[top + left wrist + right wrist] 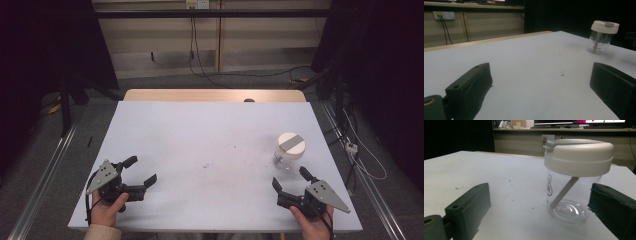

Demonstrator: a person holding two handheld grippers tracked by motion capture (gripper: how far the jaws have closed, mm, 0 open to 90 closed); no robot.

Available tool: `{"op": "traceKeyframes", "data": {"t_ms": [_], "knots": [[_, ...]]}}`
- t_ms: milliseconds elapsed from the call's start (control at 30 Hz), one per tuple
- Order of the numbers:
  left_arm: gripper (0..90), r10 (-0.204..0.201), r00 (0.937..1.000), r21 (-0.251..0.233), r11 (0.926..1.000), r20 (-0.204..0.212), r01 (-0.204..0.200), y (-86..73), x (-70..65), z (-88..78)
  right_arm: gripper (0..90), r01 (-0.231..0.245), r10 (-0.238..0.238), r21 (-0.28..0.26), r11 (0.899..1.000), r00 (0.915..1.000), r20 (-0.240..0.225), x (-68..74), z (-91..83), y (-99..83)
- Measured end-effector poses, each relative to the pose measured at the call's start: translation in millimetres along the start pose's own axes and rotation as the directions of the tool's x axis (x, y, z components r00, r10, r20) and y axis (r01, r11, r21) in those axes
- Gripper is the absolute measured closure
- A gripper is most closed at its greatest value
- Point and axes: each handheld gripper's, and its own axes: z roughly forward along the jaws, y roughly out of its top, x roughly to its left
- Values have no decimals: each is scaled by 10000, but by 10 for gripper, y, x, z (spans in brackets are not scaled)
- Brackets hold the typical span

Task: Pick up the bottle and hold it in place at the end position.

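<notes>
At the near left of the white table, the left gripper rests in the person's left hand, its jaws spread wide with nothing between them. Small dark specks mark the middle of the tabletop. At the right, a clear plastic jar stands upright with a white lid on it and a thin wooden stick leaning inside. Just nearer, the right gripper, held by the right hand, points at the jar with jaws apart, not touching it.
</notes>
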Motion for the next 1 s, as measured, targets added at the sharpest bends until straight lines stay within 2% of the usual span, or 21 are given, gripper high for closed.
{"op": "traceKeyframes", "data": {"t_ms": [133,467,533,667,1000], "knots": [[35,-53,10000,-17,10000,32,53,-2,-4,6,40,-63,62,62,10000,10000,36,-22,1,6],[35,-66,9998,-109,9999,163,68,10,-13,21,35,-14,-9,578,9983,9993,387,-182,58,39],[35,-88,9997,-97,9999,213,90,8,-18,31,36,-15,-35,797,9968,9981,615,-249,96,52],[35,-42,9996,-41,10000,285,44,6,-21,47,40,-348,287,948,9949,9975,641,-359,195,64],[36,-47,9993,-20,10000,363,48,3,-31,60,40,-414,311,1399,9893,9967,754,-468,507,77]]}}
